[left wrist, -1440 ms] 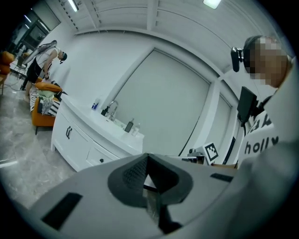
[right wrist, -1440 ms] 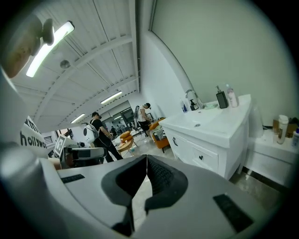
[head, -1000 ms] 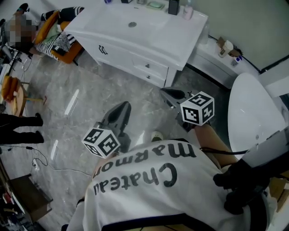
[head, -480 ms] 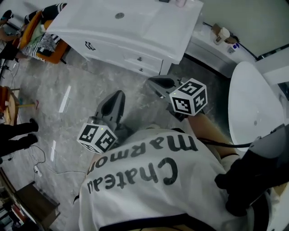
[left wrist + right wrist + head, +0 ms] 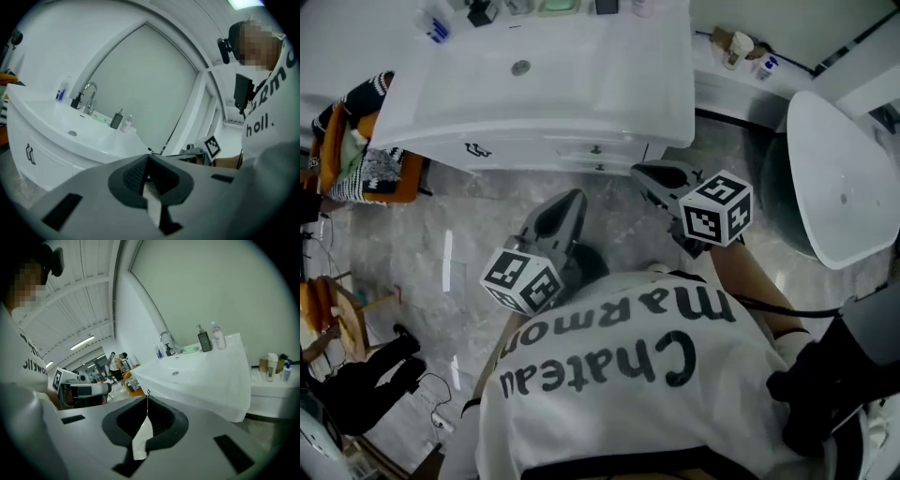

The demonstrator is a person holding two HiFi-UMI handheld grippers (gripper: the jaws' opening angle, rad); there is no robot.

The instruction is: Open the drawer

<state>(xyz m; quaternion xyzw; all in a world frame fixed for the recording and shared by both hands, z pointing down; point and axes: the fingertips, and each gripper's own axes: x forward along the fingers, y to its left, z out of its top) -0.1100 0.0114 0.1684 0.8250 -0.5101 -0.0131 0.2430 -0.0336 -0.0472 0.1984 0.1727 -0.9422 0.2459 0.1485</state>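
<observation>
The white vanity (image 5: 581, 84) with a sink stands straight ahead of me. Two shallow drawers sit in its front, the upper drawer (image 5: 581, 150) with a small knob (image 5: 595, 149), and a second knob (image 5: 600, 167) is below it. My left gripper (image 5: 575, 195) hangs shut over the floor, short of the cabinet front, with nothing in it. Right of it, my right gripper (image 5: 639, 171) is also shut and empty, its tip close to the drawers' right end. In the left gripper view the left gripper (image 5: 149, 157) faces the vanity (image 5: 56, 140). In the right gripper view the right gripper (image 5: 148, 393) faces the basin top (image 5: 201, 371).
A cabinet door with a curled handle (image 5: 476, 149) lies left of the drawers. Bottles (image 5: 436, 26) crowd the vanity's back edge. A white oval fixture (image 5: 834, 178) stands at the right, with a low ledge holding a cup (image 5: 736, 47) behind it. An orange chair (image 5: 356, 155) with clothes is at the left.
Both grippers have moved forward toward the vanity, which now sits square and nearer in the head view. The jaws of both stay shut.
</observation>
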